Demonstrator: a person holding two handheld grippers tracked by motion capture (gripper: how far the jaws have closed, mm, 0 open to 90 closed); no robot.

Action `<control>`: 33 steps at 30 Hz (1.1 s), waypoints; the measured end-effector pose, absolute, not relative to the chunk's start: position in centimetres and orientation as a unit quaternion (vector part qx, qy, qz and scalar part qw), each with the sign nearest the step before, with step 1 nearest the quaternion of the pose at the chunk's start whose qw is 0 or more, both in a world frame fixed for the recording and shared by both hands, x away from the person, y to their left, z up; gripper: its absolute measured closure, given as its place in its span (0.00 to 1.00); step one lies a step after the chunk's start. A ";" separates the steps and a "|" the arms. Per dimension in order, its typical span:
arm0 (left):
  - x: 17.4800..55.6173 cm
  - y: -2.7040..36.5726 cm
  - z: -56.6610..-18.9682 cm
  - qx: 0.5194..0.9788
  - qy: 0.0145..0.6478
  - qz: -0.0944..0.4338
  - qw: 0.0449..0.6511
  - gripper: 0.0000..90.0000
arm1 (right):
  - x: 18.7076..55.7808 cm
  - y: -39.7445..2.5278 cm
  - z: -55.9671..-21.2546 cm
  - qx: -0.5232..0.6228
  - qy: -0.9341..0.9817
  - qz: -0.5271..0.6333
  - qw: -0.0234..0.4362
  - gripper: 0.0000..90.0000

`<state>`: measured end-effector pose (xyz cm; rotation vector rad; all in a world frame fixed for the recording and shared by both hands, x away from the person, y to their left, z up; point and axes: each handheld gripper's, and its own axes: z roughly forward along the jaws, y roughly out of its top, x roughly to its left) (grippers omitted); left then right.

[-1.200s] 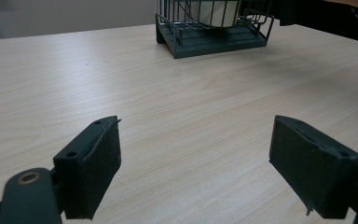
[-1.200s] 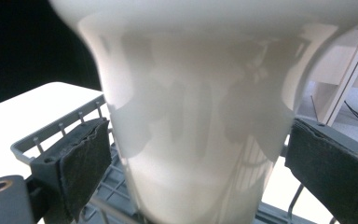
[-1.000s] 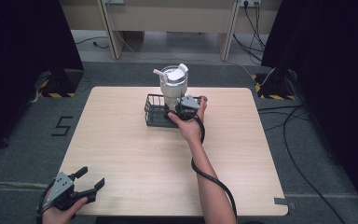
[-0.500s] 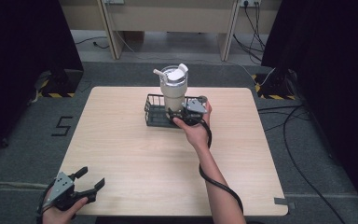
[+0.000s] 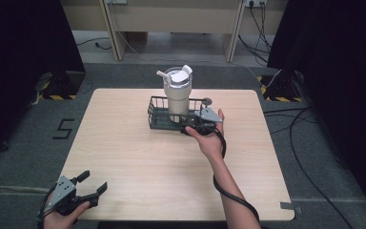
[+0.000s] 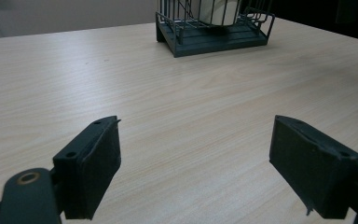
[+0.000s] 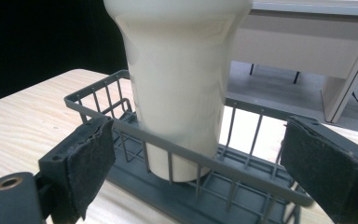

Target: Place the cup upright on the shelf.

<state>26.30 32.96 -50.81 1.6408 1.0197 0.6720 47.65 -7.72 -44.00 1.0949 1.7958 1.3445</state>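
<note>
A cream tumbler [image 5: 177, 95] with a lid and straw stands upright inside a dark wire basket [image 5: 158, 118] at the table's far middle. My right gripper [image 5: 190, 127] is at the basket's near right corner and stands open. In the right gripper view the tumbler [image 7: 179, 84] rises straight ahead behind the basket's front rail [image 7: 168, 142], and the right gripper [image 7: 205, 144] spreads its jaws wide on either side without touching either. My left gripper [image 5: 94, 182] rests open at the near left table edge; in the left gripper view the left gripper [image 6: 200, 161] holds nothing, with the basket [image 6: 214, 37] far ahead.
The light wooden table [image 5: 138, 157] is bare between the two grippers. A black cable [image 5: 228, 191] trails from the right gripper along the forearm. Beyond the table are a grey floor, desk legs [image 5: 114, 28] and dark curtains.
The right hand and its gripper have shifted slightly right and back toward the person, away from the tumbler. The left gripper has stayed put.
</note>
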 end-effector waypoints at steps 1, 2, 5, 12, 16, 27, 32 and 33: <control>26.3 33.0 -50.8 0.685 0.426 0.280 0.521 0.17 | 47.4 -7.9 -44.0 0.416 0.682 0.511 0.317 0.12; 26.3 33.0 -50.8 0.685 0.426 0.280 0.521 0.17 | 47.2 -8.1 -43.9 0.414 0.683 0.510 0.318 0.12; 26.3 33.0 -50.8 0.685 0.426 0.280 0.520 0.17 | 46.6 -8.8 -43.9 0.414 0.683 0.511 0.320 0.12; 26.3 32.9 -50.8 0.685 0.426 0.280 0.520 0.17 | 45.2 -10.5 -44.1 0.423 0.676 0.511 0.322 0.12; 26.3 32.9 -50.9 0.686 0.427 0.279 0.519 0.17 | 44.8 -11.2 -44.2 0.426 0.674 0.509 0.324 0.12; 26.3 33.0 -50.9 0.685 0.428 0.283 0.517 0.17 | 42.4 -12.8 -45.4 0.433 0.670 0.506 0.328 0.14; 26.3 33.0 -50.8 0.685 0.428 0.284 0.517 0.17 | 41.3 -13.4 -45.9 0.435 0.670 0.505 0.327 0.14; 26.3 33.0 -50.8 0.686 0.428 0.284 0.516 0.17 | 41.1 -13.5 -46.0 0.438 0.670 0.505 0.325 0.14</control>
